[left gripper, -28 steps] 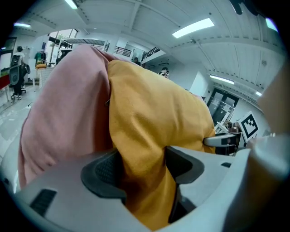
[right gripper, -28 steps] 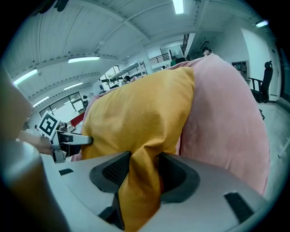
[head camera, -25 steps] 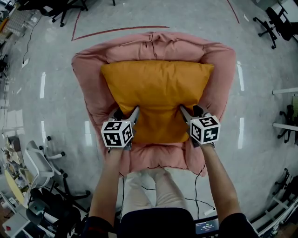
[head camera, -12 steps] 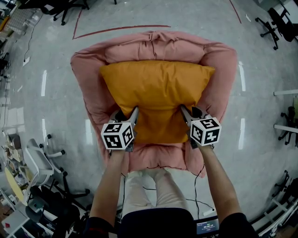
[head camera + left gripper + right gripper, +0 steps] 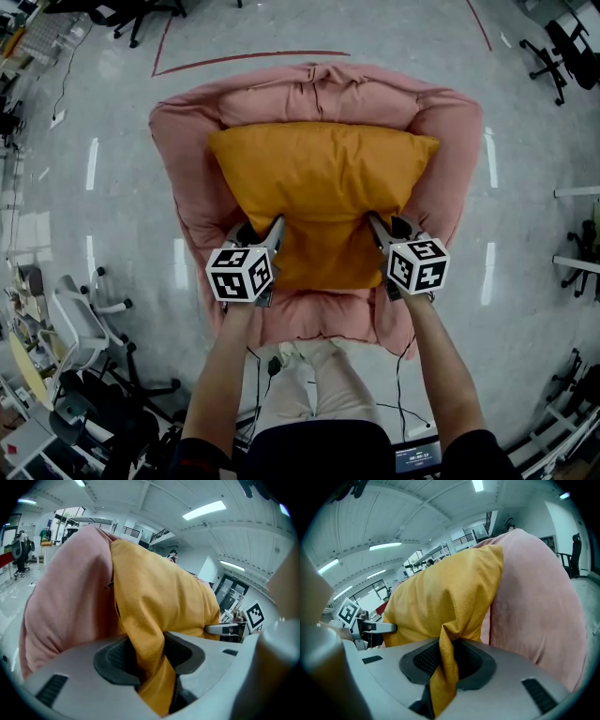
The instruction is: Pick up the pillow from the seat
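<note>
On the pink seat [image 5: 452, 159], left claw [image 5: 256, 226] and right claw [image 5: 388, 223], just closed, pinch the pillow [image 5: 319, 178], near corners hidden behind cubes [image 5: 240, 274].

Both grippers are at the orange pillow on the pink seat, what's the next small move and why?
Probably lift the two a little, together and evenly. The left gripper and right gripper have just been closing, each now pinching a fold of the pillow, which lies on the pink seat.
</note>
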`<act>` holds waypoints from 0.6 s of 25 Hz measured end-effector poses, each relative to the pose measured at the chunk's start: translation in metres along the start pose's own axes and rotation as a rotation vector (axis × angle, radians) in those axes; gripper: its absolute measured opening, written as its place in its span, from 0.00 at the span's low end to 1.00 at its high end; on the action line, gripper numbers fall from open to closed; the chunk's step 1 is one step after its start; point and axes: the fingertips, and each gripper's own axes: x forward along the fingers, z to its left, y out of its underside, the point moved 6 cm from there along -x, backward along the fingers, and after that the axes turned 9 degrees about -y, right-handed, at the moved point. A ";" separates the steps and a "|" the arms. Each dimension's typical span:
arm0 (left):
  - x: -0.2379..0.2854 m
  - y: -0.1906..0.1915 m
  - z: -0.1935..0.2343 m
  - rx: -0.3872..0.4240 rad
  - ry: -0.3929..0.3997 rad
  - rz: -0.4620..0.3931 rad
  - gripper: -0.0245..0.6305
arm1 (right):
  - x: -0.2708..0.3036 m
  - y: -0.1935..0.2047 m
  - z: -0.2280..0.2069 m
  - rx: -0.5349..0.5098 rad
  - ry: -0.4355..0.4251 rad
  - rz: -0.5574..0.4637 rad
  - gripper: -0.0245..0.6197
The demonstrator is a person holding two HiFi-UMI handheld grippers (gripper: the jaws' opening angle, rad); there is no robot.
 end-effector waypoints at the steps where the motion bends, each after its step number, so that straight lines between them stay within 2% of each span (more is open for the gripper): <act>1: -0.001 0.000 0.000 -0.002 0.002 -0.002 0.33 | 0.000 0.000 0.001 -0.002 0.002 0.000 0.18; 15: -0.050 0.003 -0.007 0.019 0.052 -0.051 0.32 | -0.038 0.001 0.040 -0.022 0.020 -0.055 0.18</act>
